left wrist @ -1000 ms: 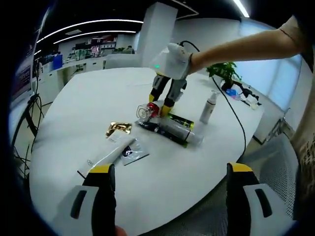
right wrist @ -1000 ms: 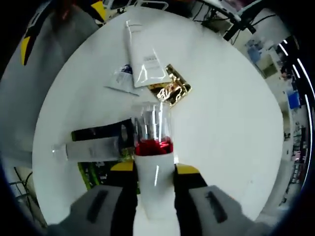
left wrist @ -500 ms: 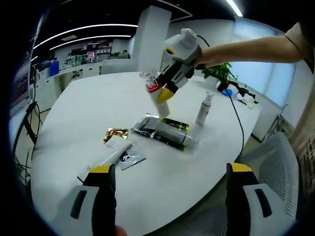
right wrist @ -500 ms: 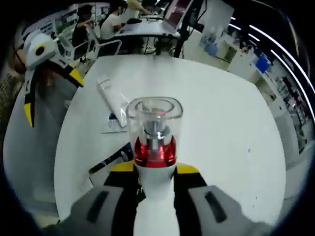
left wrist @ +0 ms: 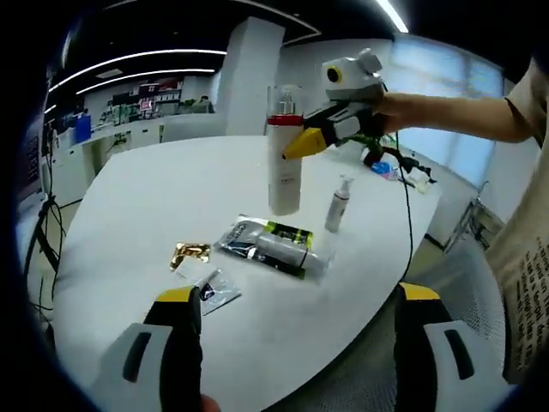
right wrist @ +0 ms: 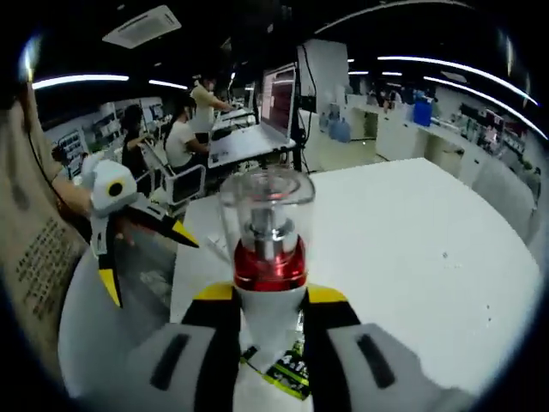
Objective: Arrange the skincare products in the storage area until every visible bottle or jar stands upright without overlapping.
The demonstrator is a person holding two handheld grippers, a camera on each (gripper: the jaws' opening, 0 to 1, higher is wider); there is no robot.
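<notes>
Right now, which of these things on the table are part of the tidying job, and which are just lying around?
Part of the job:
red-collared bottle, held by the right gripper
small white bottle
dark tubes
gold sachet

Lying about:
potted plant
cable

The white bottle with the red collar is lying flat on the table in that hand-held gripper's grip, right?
Not quite: the white bottle with the red collar stands upright on the table, as the left gripper view shows. The right hand-held gripper does grip it.
</notes>
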